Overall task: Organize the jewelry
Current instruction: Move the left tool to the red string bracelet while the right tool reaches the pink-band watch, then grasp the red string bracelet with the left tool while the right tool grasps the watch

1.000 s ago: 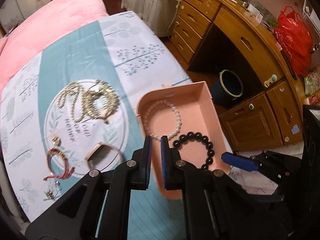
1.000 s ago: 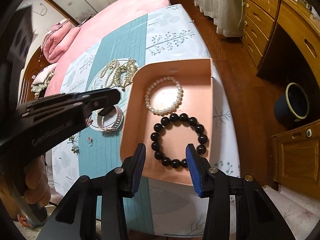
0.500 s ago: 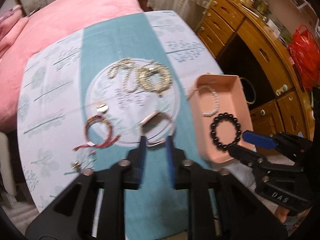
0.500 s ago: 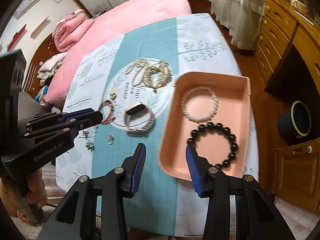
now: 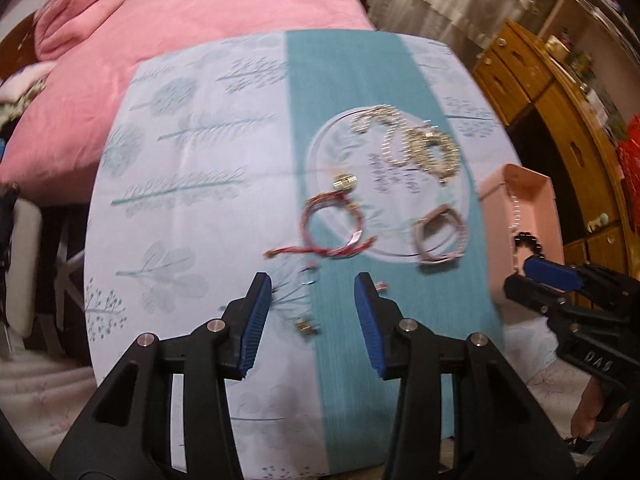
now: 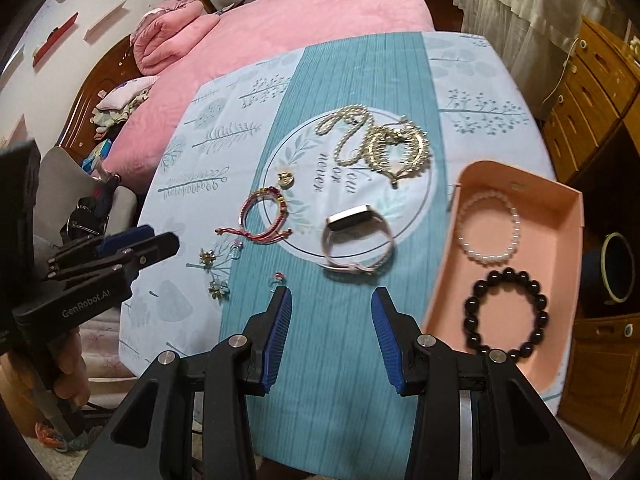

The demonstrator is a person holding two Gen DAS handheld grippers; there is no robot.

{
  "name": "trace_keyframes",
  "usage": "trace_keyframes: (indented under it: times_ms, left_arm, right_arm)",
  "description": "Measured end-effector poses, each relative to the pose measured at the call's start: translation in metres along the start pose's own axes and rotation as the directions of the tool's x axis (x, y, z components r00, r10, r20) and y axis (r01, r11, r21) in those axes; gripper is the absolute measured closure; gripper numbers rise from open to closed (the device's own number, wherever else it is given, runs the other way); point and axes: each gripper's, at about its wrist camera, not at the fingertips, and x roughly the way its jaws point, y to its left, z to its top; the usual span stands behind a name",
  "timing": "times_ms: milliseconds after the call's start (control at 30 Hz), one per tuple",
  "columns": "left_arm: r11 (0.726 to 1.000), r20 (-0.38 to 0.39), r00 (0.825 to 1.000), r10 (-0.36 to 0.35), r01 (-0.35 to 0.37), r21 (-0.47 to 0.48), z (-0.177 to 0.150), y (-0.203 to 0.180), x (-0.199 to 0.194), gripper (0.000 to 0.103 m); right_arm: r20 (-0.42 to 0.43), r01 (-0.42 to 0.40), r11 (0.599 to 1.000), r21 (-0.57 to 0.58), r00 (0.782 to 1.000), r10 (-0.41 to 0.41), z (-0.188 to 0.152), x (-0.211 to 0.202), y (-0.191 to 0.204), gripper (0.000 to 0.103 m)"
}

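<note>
A pink tray (image 6: pixel 576 248) at the right edge of the cloth holds a white pearl bracelet (image 6: pixel 490 236) and a black bead bracelet (image 6: pixel 506 316). On the cloth lie a pink-banded watch (image 6: pixel 356 236), a red cord bracelet (image 5: pixel 332 232), a heap of gold chains (image 6: pixel 380 144), a gold charm (image 6: pixel 286 178) and small earrings (image 5: pixel 306 326). My left gripper (image 5: pixel 312 300) hovers over the earrings, its jaws opening with nothing held. Just below the watch, my right gripper (image 6: pixel 330 312) stands open and empty over the teal stripe.
The patterned cloth (image 6: pixel 472 92) covers the foot of a bed with a pink blanket (image 6: pixel 304 12) behind. Wooden drawers (image 6: pixel 592 92) and a dark bin (image 6: pixel 616 268) stand to the right. A hand (image 6: pixel 68 376) grips the left tool's handle.
Both grippers have swept left across the cloth, away from the pink tray. The left gripper's jaws have gone from shut to open. The right gripper's opening is unchanged.
</note>
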Motion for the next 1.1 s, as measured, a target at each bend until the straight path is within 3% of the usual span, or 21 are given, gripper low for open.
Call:
trace_keyframes:
  times_ms: [267, 567, 900, 1100]
  left_arm:
    - [1.000, -0.006, 1.000, 0.001, -0.001, -0.008, 0.000, 0.028, 0.017, 0.063]
    - [0.996, -0.060, 0.996, -0.059, 0.062, 0.059, 0.027, 0.020, 0.062, 0.063]
    - [0.994, -0.125, 0.990, -0.066, 0.077, 0.081, 0.053, 0.005, 0.117, 0.063]
    - [0.993, -0.153, 0.986, -0.068, 0.082, 0.087, 0.057, -0.001, 0.130, 0.078]
  right_arm:
    - [-0.019, 0.000, 0.999, 0.037, 1.000, 0.001, 0.012, 0.027, 0.015, 0.061]
    - [-0.024, 0.037, 0.991, 0.126, 0.999, -0.034, 0.024, 0.065, 0.015, 0.061]
    - [-0.008, 0.130, 0.986, 0.103, 0.991, -0.130, 0.036, 0.108, 0.025, 0.061]
    - [-0.019, 0.174, 0.981, 0.088, 0.985, -0.173, 0.033, 0.129, 0.025, 0.081]
